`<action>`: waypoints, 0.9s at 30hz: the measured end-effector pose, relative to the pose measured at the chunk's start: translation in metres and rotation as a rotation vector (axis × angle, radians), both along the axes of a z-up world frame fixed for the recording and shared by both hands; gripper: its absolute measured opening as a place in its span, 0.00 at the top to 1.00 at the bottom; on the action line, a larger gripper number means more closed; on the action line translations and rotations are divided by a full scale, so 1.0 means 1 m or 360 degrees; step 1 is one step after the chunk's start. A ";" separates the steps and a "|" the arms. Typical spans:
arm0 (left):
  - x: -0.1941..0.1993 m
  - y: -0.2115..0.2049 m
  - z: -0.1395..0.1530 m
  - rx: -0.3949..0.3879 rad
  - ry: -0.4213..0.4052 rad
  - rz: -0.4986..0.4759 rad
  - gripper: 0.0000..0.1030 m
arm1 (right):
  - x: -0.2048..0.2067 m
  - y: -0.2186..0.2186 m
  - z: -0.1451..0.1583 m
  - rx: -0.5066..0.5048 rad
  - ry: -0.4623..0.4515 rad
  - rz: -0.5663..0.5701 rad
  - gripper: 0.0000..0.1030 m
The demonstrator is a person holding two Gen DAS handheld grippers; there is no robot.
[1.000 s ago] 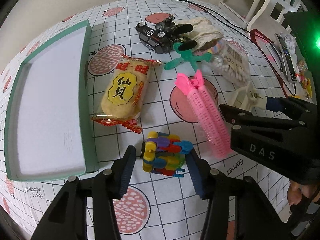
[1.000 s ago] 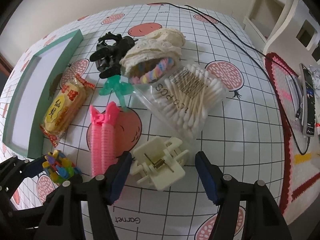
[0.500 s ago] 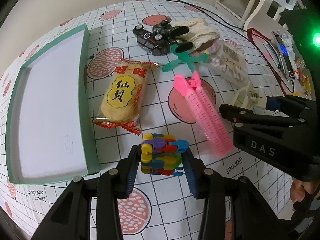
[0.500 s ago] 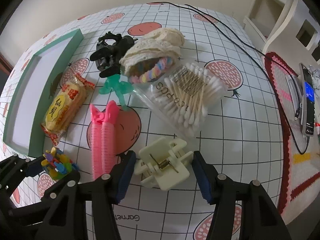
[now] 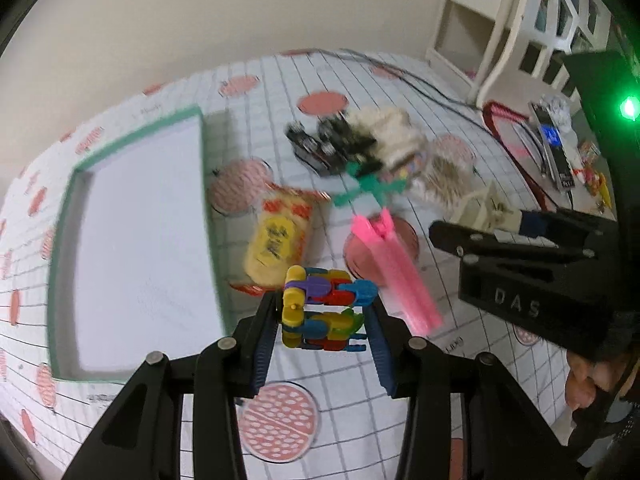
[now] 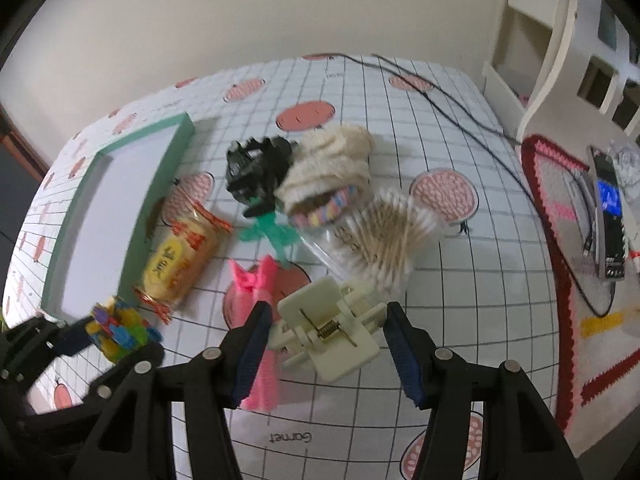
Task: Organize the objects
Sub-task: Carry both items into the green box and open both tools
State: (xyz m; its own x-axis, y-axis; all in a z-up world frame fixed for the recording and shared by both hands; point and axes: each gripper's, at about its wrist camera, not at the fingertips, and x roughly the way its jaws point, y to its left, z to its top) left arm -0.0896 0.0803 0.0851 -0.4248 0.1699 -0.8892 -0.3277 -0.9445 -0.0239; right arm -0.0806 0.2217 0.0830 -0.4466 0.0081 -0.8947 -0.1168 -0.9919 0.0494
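Observation:
My left gripper [image 5: 324, 328] is shut on a multicoloured block toy [image 5: 326, 306] and holds it above the table, right of the green-rimmed tray [image 5: 208, 216]. My right gripper [image 6: 326, 340] is shut on a cream hair claw clip [image 6: 328, 334], also lifted off the cloth. In the right wrist view the toy [image 6: 118, 330] and the tray [image 6: 168, 172] show at the left. In the left wrist view the clip [image 5: 480, 210] shows at the right.
On the checked cloth lie a yellow snack packet [image 6: 180, 260], a pink hair roller [image 5: 394, 268], a green clip [image 6: 268, 230], a black clip [image 6: 256, 168], a cream scrunchie [image 6: 332, 168] and a box of cotton swabs [image 6: 384, 236]. A phone [image 6: 608, 220] lies on a red-edged mat at the right.
Both grippers closed on their objects and lifted them: the left around the block toy, the right around the cream clip. Both cameras have risen and tilted up.

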 end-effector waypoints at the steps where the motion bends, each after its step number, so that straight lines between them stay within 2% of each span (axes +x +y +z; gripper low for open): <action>1: -0.003 -0.003 0.004 -0.0001 0.0024 0.0025 0.57 | -0.002 -0.006 0.000 0.0013 0.0025 0.0018 0.41; 5: -0.016 -0.031 0.015 0.0034 0.0070 0.0167 0.57 | -0.017 -0.017 0.002 -0.0012 0.0102 0.0066 0.41; 11: -0.033 -0.093 0.019 0.0011 0.0138 0.0456 0.57 | -0.026 -0.061 0.008 0.0000 0.0182 0.0195 0.41; 16: -0.044 -0.155 0.010 -0.0032 0.0162 0.0725 0.57 | -0.031 -0.114 0.005 0.0011 0.0180 0.0348 0.41; 19: -0.047 -0.186 0.000 -0.0018 0.0134 0.0847 0.57 | -0.035 -0.139 0.000 0.0012 0.0180 0.0419 0.41; 23: -0.047 -0.213 -0.011 0.0042 0.0100 0.0965 0.57 | -0.037 -0.162 -0.005 0.0000 0.0190 0.0484 0.41; 27: -0.050 -0.221 -0.016 0.0083 0.0084 0.0968 0.57 | -0.039 -0.180 -0.009 0.0010 0.0192 0.0552 0.41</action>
